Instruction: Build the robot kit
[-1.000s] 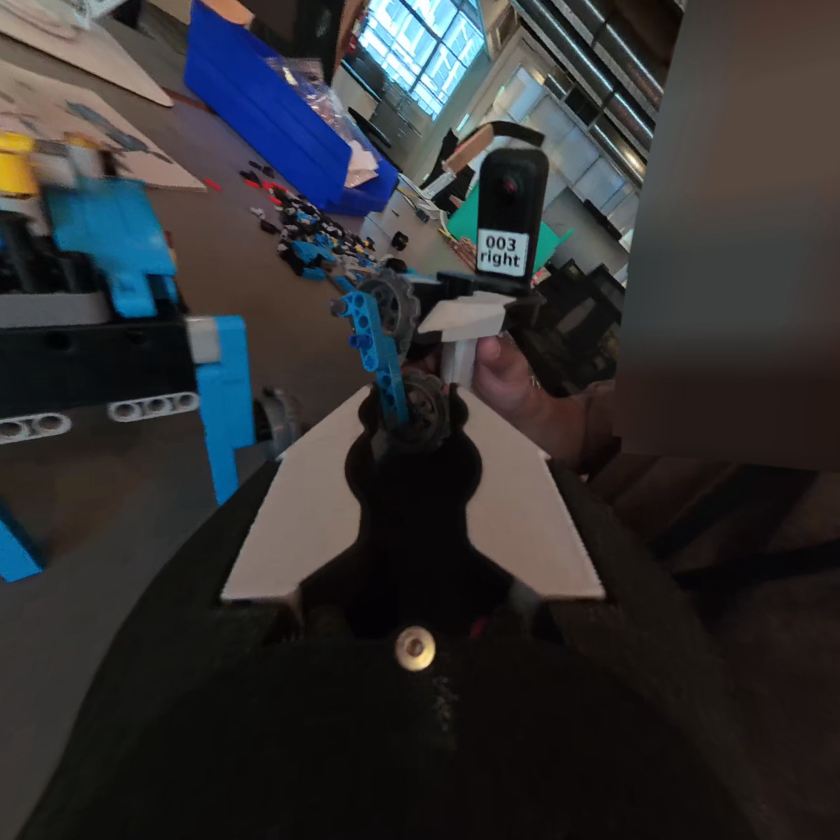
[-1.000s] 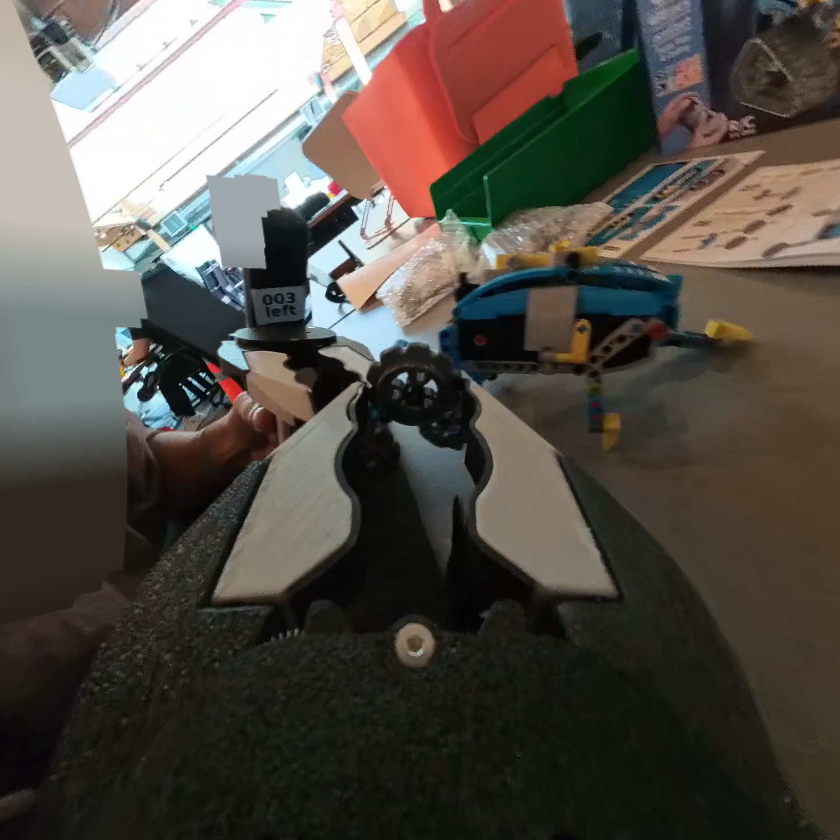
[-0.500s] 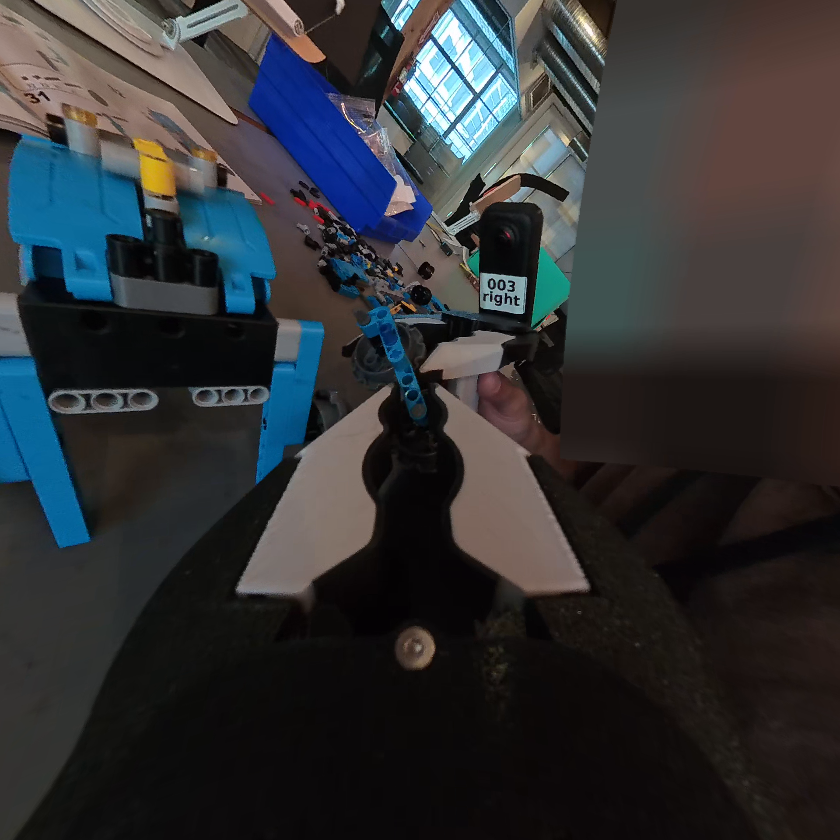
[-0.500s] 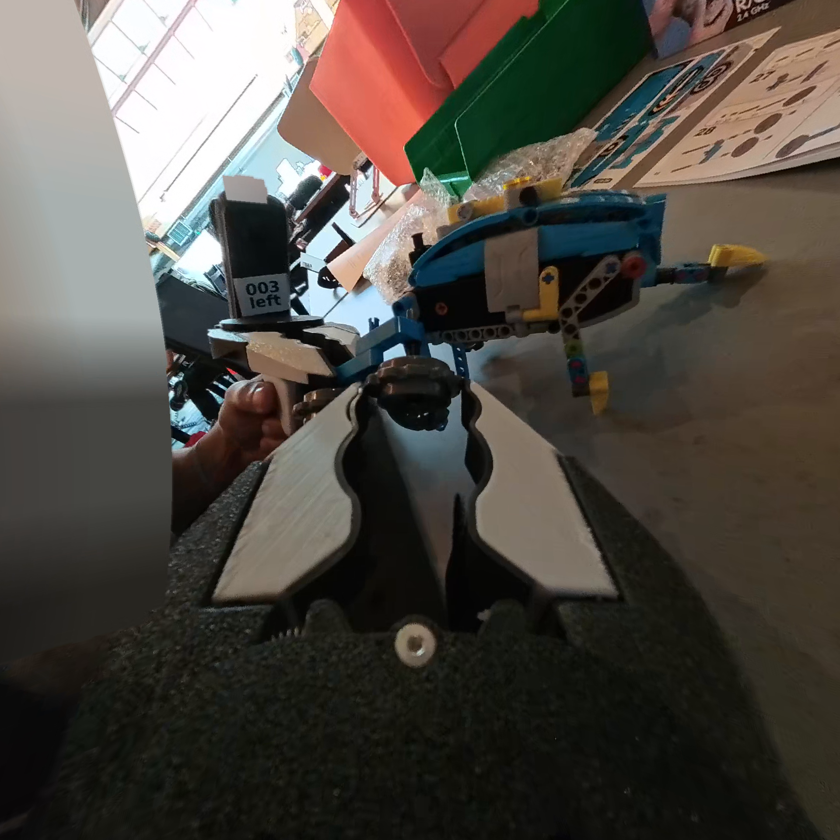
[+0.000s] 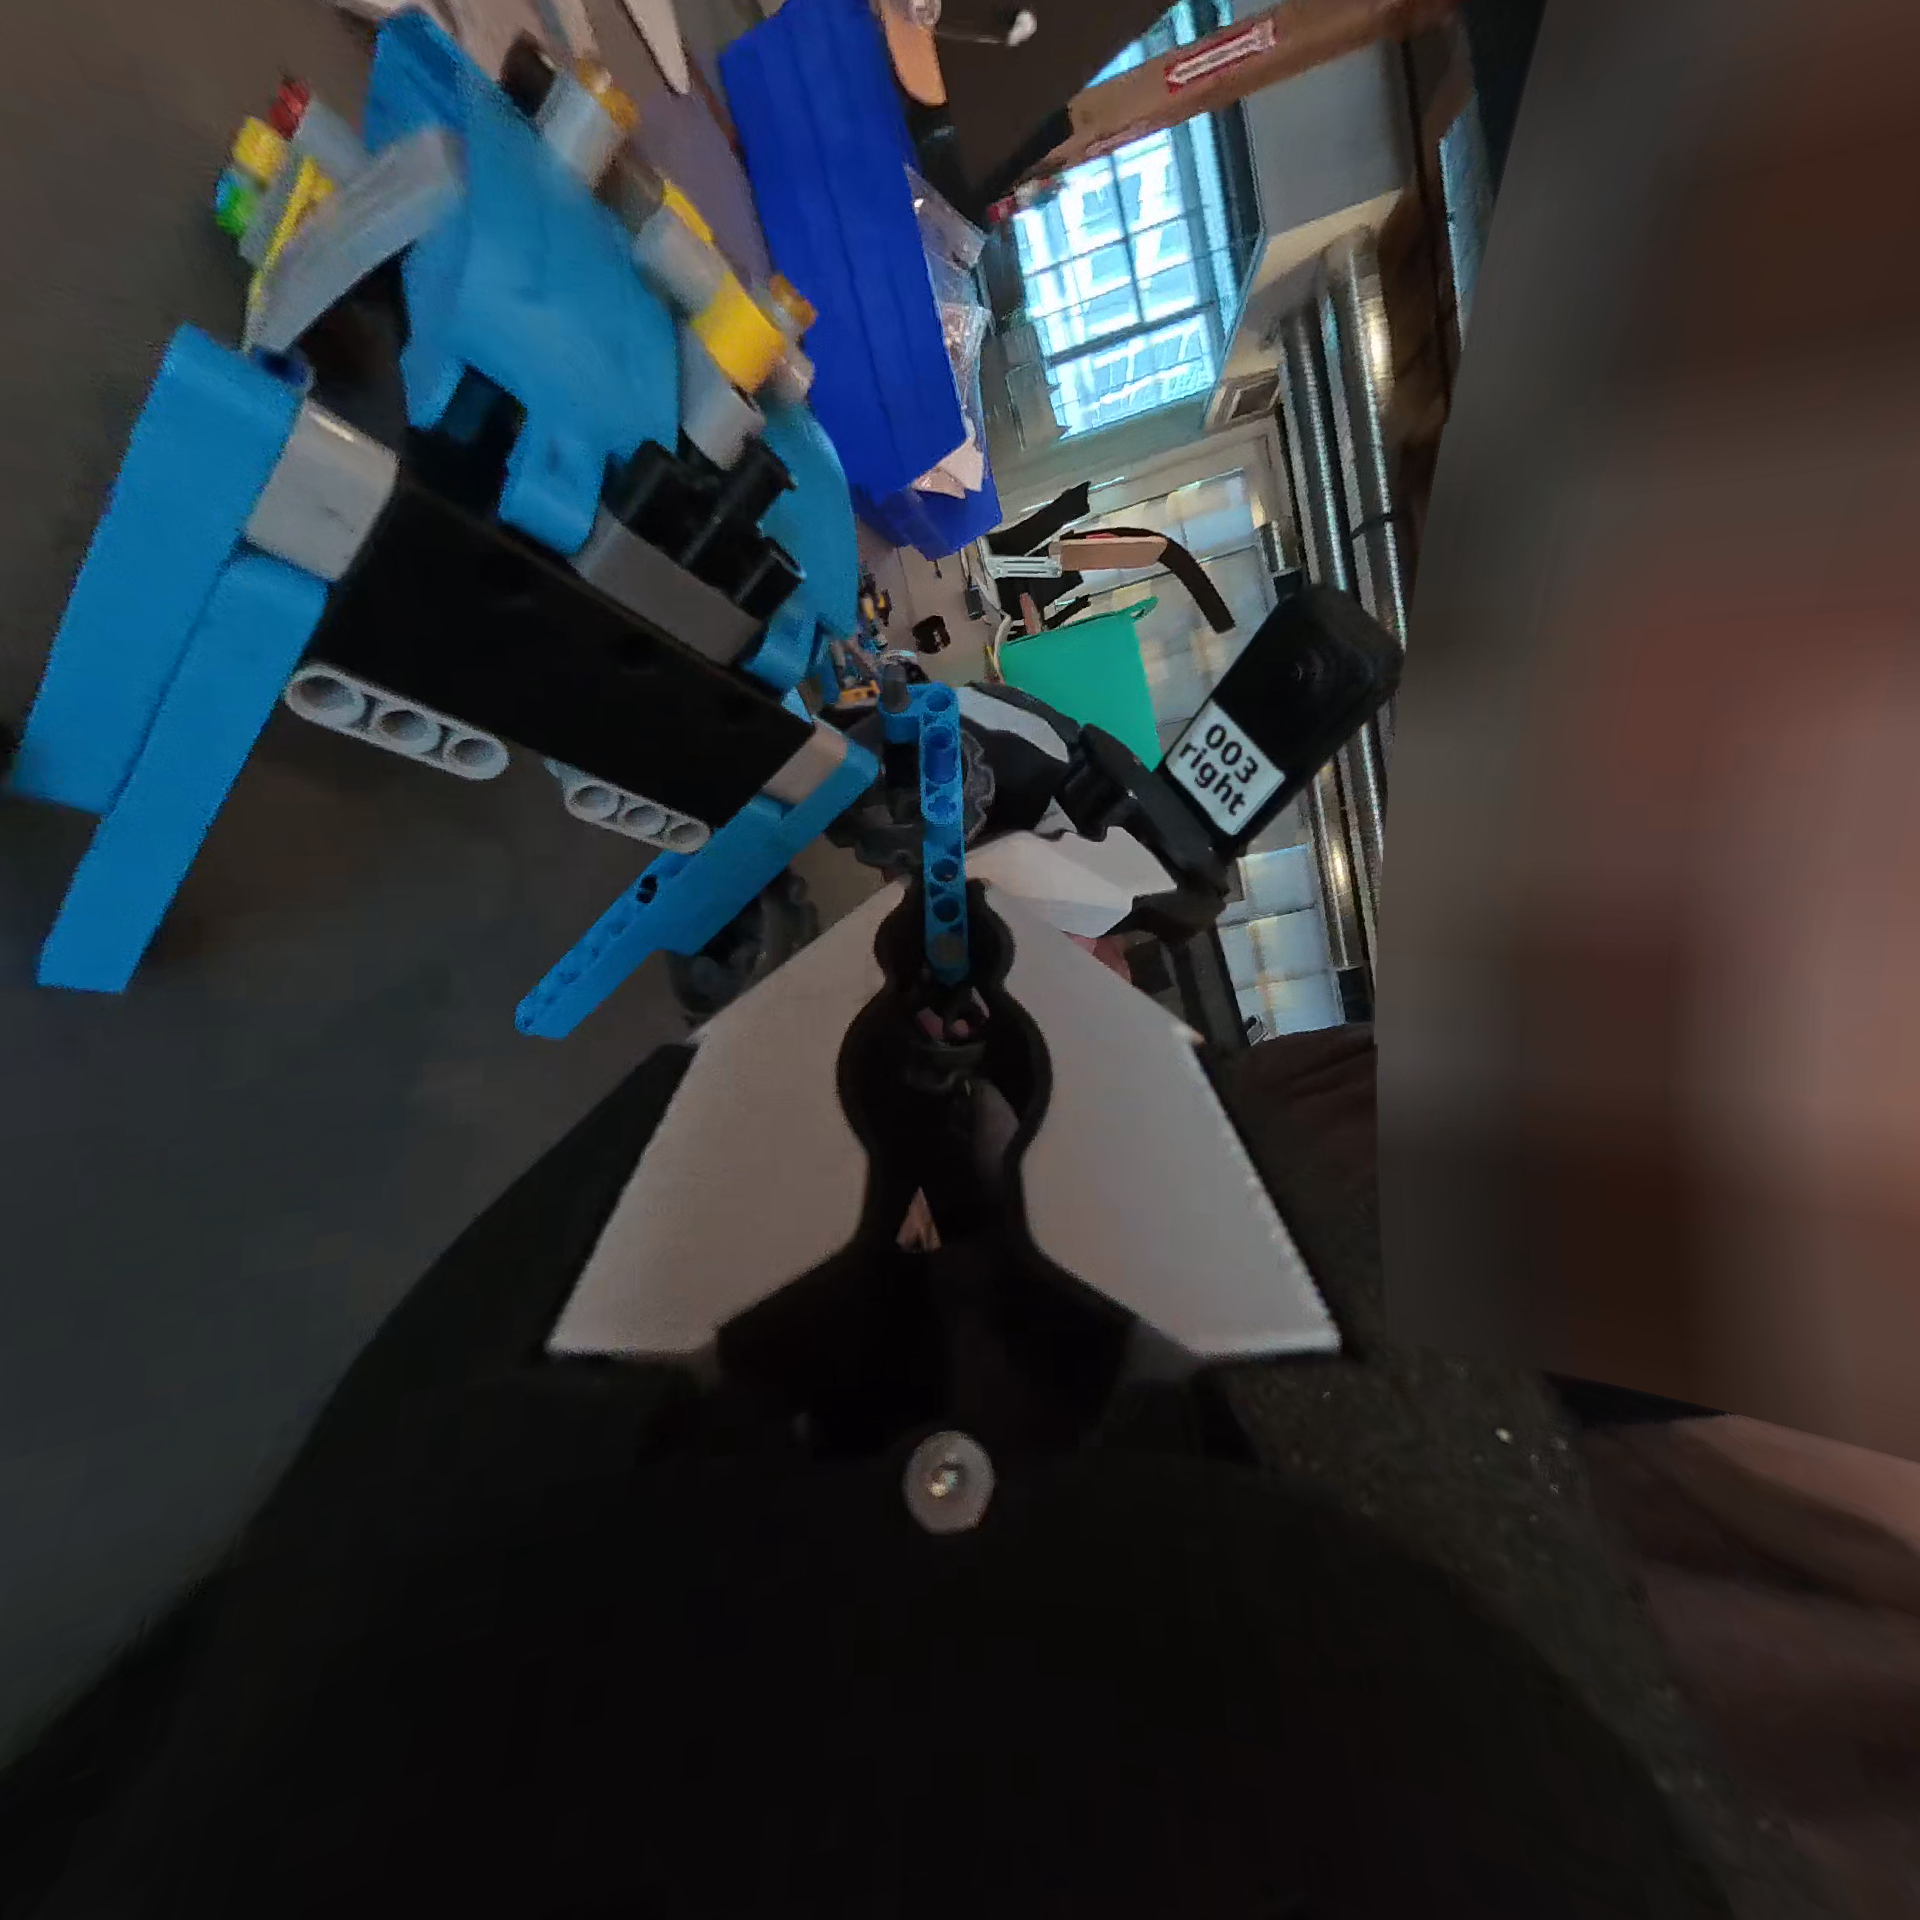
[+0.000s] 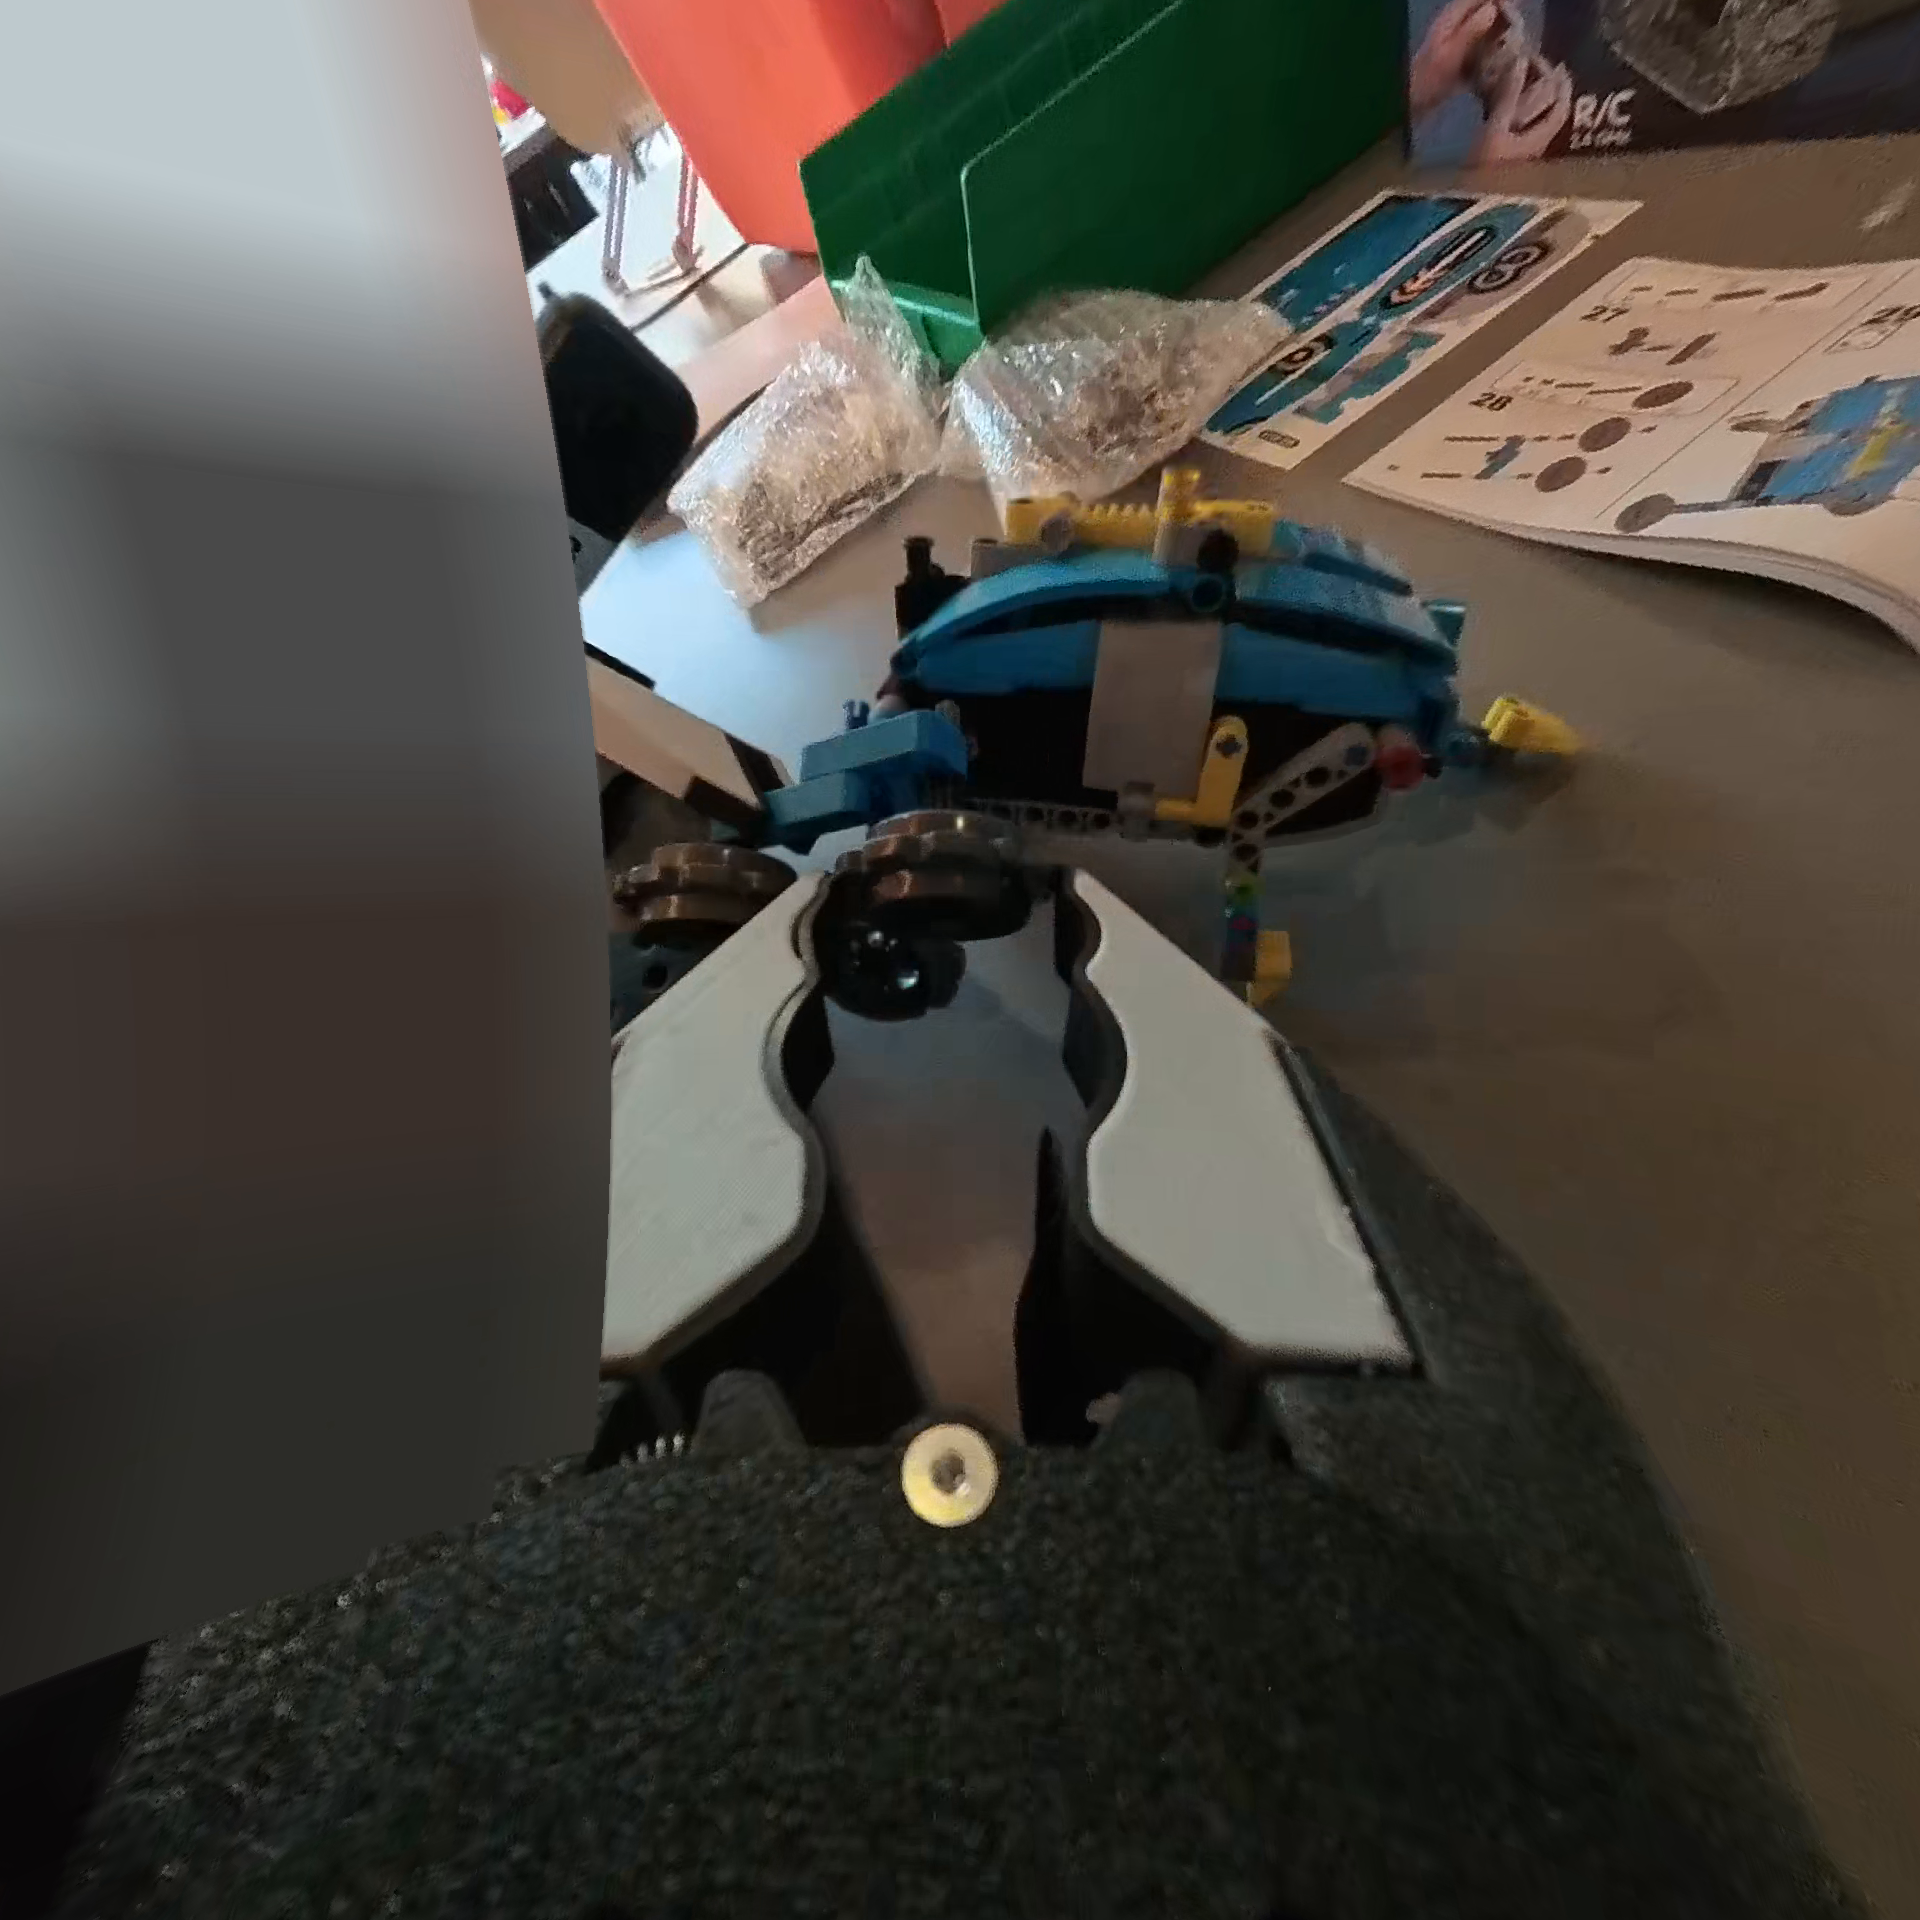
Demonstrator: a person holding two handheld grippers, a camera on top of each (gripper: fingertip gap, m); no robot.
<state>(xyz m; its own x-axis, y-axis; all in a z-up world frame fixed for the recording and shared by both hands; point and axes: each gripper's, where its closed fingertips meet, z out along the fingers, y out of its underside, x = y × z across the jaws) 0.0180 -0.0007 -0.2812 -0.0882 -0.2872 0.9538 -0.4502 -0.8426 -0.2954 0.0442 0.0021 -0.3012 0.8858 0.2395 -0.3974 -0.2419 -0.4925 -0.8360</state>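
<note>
My left gripper (image 5: 943,940) is shut on the lower end of a blue beam (image 5: 940,821) that carries dark gear wheels. My right gripper (image 6: 940,899) is shut on one dark gear wheel (image 6: 920,894) of the same small assembly. A second gear wheel (image 6: 696,883) sits to its left. The assembly is held up against the end of a blue and black brick model (image 6: 1174,707), which also shows in the left wrist view (image 5: 499,582). The right gripper (image 5: 1049,831) shows beyond the beam there. A left gripper finger (image 6: 665,748) shows behind the wheels.
A green bin (image 6: 1039,177), an orange bin (image 6: 748,104), bags of small parts (image 6: 1091,405), an instruction booklet (image 6: 1714,416) and a printed box (image 6: 1662,73) lie behind the model. A blue bin (image 5: 852,291) stands farther off on the grey table (image 6: 1662,1039).
Both grippers have carried the beam-and-wheel assembly closer, until it meets the end of the model. Both views have tilted. Both grips have held.
</note>
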